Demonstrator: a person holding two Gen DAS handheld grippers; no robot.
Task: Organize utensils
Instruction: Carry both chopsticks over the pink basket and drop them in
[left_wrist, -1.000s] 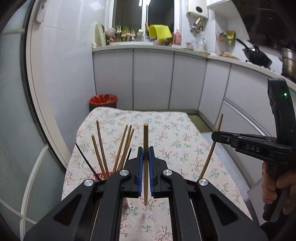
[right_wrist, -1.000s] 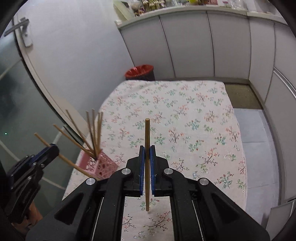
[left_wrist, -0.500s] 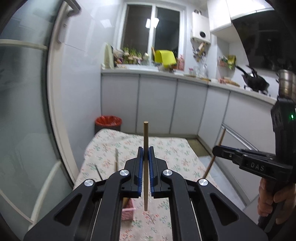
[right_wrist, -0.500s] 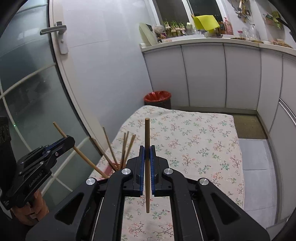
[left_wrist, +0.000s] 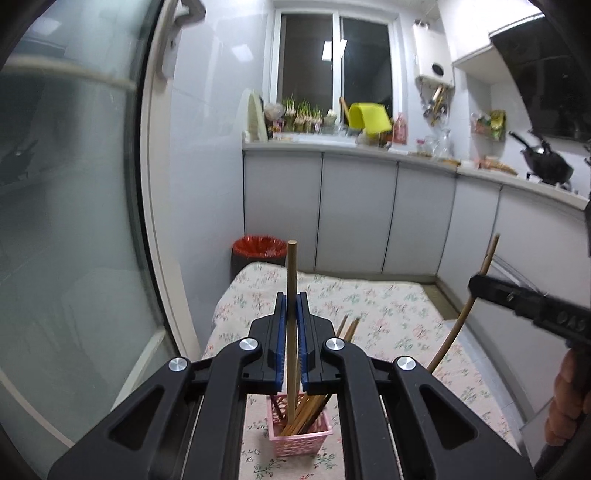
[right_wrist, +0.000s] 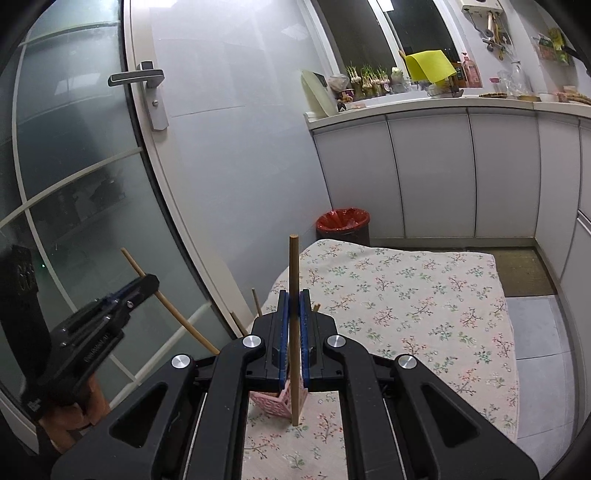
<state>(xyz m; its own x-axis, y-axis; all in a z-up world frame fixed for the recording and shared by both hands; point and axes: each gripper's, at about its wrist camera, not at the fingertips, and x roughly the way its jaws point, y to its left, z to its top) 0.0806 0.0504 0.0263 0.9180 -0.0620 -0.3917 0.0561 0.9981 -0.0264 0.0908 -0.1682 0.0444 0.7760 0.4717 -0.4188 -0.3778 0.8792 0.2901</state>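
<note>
A wooden chopstick (left_wrist: 291, 314) is clamped upright between the blue pads of the left tongs (left_wrist: 291, 306), its upper end standing well above the fingertips and its lower end hanging over the pink basket (left_wrist: 301, 435). The basket is seen on the floral tabletop (left_wrist: 388, 314) at the near left, and several more chopsticks (left_wrist: 314, 410) are leaned inside it, their tips fanned to the right.

A second chopstick (right_wrist: 294, 332) is gripped in the same upright way by the right tongs (right_wrist: 294, 306), closed on it near its middle. Its lower tip is seen just in front of the basket (right_wrist: 280, 402), above the cloth (right_wrist: 406, 295); whether it touches the cloth cannot be told.

From the left wrist view the right tongs (left_wrist: 480, 284) are seen at the right edge with their chopstick (left_wrist: 469, 306) slanted, and part of a hand (left_wrist: 569, 398) is visible below. From the right wrist view the left tongs (right_wrist: 147, 282) appear at the left with their stick (right_wrist: 166, 299) tilted, held by a hand (right_wrist: 77, 410).

A bin with a red liner (right_wrist: 343, 223) stands on the floor at the far end of the tabletop, beside white cabinets (right_wrist: 432, 173).
</note>
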